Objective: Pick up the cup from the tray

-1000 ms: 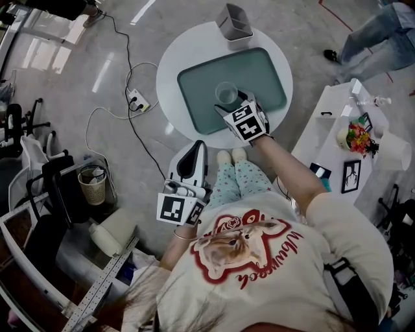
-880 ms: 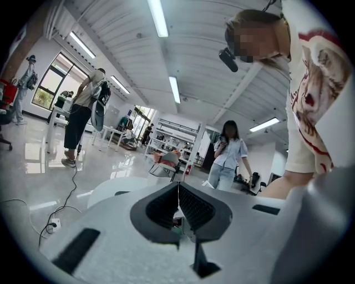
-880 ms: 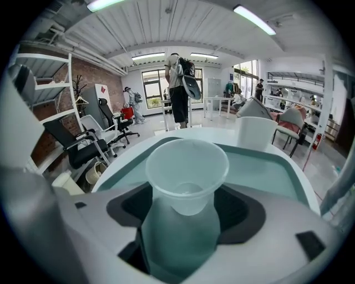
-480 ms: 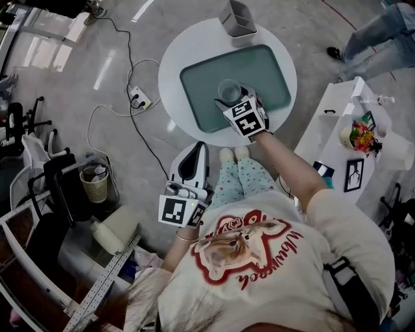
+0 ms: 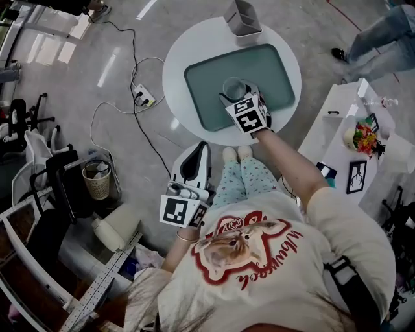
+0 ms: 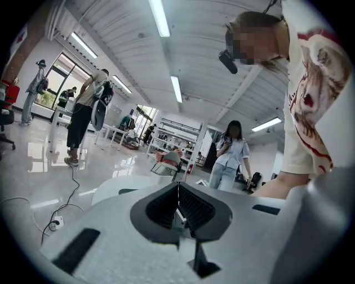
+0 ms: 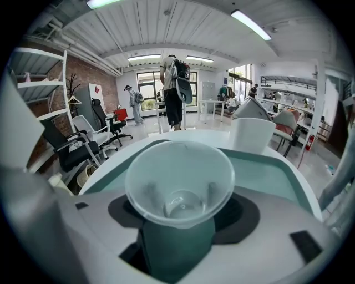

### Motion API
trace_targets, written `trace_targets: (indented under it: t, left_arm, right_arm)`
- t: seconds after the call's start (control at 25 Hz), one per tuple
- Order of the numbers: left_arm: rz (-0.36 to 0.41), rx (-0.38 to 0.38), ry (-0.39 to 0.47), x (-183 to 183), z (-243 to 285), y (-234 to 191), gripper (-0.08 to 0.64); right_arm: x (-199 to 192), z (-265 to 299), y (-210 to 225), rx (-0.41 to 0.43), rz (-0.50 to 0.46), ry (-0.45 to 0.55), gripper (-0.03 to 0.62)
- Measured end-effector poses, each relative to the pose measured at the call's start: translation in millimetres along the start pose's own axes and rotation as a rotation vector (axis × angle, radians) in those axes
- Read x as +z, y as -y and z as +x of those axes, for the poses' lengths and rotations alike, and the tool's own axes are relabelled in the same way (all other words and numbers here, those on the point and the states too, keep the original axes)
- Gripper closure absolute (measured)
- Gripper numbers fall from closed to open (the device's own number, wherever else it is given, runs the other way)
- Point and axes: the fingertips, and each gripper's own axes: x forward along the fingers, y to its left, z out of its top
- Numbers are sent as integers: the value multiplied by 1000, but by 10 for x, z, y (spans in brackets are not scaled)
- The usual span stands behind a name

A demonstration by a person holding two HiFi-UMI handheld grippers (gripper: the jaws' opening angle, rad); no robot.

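While looking down: round white table [image 5: 178, 65] under green tray [image 5: 272, 71]. Left gripper [image 5: 198, 150] well apart from tray, down by person's lap, jaws pressed together on nothing. Right gripper [image 5: 237, 97] reaching in over tray's near edge, jaws closed against clear cup [image 5: 232, 86] near tray's middle.

i see a round white worktop [image 5: 176, 68] carrying a teal tray [image 5: 272, 74] at its middle and a grey bin [image 5: 242, 18] upright at its far edge, just beyond the tray.
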Motion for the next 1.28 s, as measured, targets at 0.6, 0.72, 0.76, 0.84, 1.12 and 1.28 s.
trace_targets:
  t: [0.6, 0.72, 0.76, 0.84, 1.12, 1.28]
  left_arm:
    - [14, -12, -2, 10, 97, 59, 545]
    - [15, -19, 1, 20, 144, 73, 545]
    - [15, -21, 3, 24, 160, 78, 545]
    - [17, -25, 7, 38, 190, 88, 545]
    - [31, -46, 28, 146, 288, 148, 545]
    - [34, -50, 37, 184, 322, 167, 545]
  right_arm:
    - [55, -181, 27, -9, -42, 19, 293]
    - [84, -250, 41, -5, -30, 17, 293]
    - [103, -280, 46, -6, -34, 19, 293]
    - [150, -348, 46, -3, -42, 24, 293]
    - [353, -602, -4, 45, 30, 46, 292]
    - [492, -743, 28, 42, 0, 63, 293]
